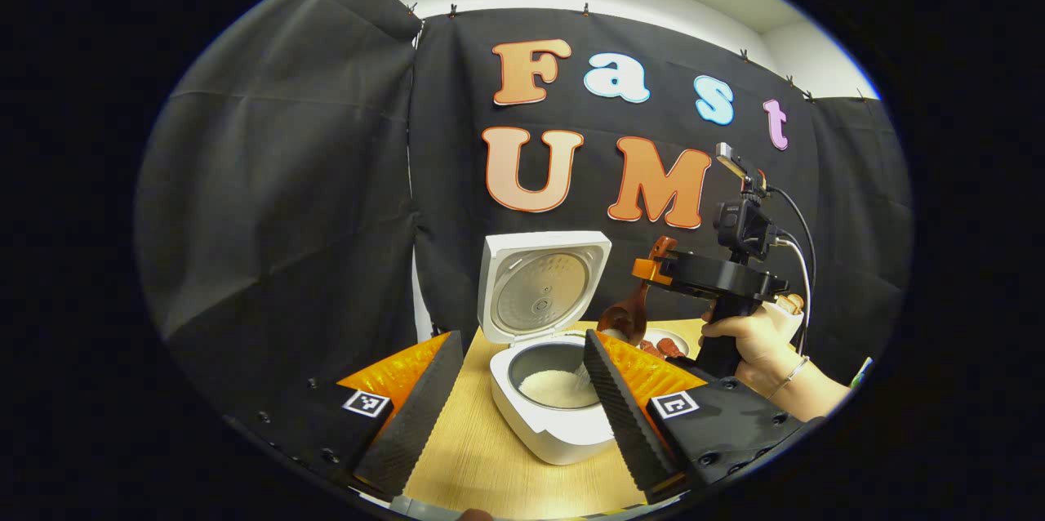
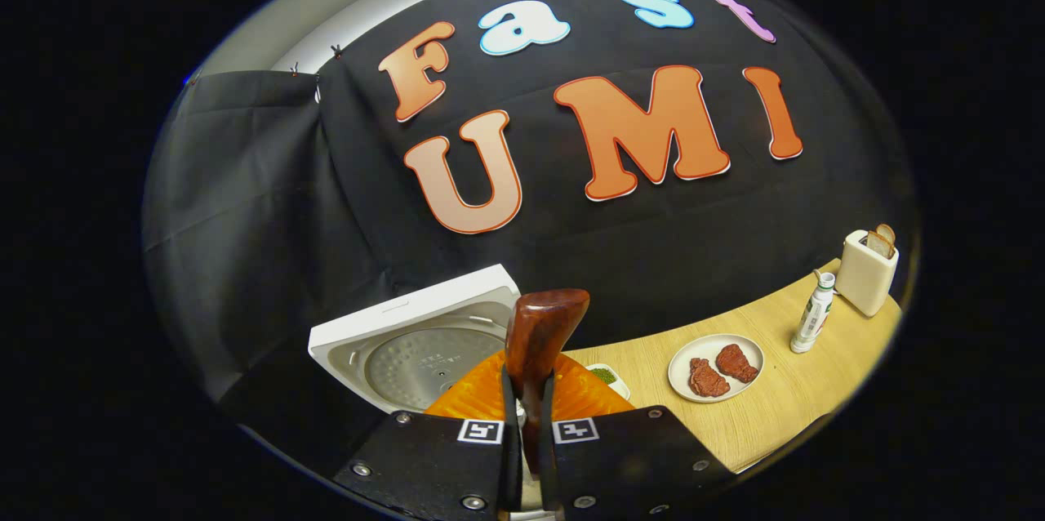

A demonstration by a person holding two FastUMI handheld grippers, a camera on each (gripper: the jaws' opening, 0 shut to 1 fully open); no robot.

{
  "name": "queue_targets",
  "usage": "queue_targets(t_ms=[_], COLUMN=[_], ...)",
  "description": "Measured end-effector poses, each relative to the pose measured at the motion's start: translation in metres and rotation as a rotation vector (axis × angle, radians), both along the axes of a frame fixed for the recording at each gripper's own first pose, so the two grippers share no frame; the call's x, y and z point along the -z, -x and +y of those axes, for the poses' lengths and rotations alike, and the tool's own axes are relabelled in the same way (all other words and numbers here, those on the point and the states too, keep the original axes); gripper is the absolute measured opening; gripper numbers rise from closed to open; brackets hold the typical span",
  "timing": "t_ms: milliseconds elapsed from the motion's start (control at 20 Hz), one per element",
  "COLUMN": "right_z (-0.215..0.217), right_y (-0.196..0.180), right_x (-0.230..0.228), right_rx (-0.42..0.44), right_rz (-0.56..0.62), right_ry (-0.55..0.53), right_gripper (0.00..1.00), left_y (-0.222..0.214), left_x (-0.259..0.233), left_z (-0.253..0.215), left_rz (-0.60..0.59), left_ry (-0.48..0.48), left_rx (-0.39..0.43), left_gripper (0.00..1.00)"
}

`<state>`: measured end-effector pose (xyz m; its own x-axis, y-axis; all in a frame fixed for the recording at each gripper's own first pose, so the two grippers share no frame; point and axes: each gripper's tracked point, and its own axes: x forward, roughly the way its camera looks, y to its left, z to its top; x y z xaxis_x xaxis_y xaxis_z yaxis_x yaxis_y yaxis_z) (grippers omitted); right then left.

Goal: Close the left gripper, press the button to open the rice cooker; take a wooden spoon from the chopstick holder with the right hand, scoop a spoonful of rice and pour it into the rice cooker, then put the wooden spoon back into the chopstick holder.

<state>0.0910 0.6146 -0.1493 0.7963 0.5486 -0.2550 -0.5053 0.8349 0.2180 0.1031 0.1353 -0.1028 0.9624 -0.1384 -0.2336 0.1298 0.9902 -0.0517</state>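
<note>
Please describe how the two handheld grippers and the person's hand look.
Each gripper, left gripper and right gripper, has a black body with screws, square black-and-white markers and ribbed fingers. The right one carries a camera with cables. The hand wears a thin bracelet.

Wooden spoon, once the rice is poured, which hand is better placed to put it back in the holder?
Right. The right gripper is already clamped on the wooden spoon, tipped over the open rice cooker; the left gripper is open and holds nothing.

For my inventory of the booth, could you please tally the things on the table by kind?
Rice cooker: 1
Wooden spoon: 1
Plate of meat: 1
Small dish: 1
Bottle: 1
Toaster: 1
Total: 6
</note>
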Motion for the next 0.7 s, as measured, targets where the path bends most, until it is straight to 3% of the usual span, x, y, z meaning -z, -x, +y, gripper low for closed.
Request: queue_targets(t_ms=[700], right_z=[0.023], right_y=[0.021], right_x=[-0.006], right_rx=[-0.136], right_rz=[-0.191], right_ry=[0.177], right_gripper=[0.08], left_y=[0.004], left_x=[0.005], left_z=[0.007], left_rz=[0.013], left_ry=[0.007], left_rx=[-0.019], left_gripper=[1.00])
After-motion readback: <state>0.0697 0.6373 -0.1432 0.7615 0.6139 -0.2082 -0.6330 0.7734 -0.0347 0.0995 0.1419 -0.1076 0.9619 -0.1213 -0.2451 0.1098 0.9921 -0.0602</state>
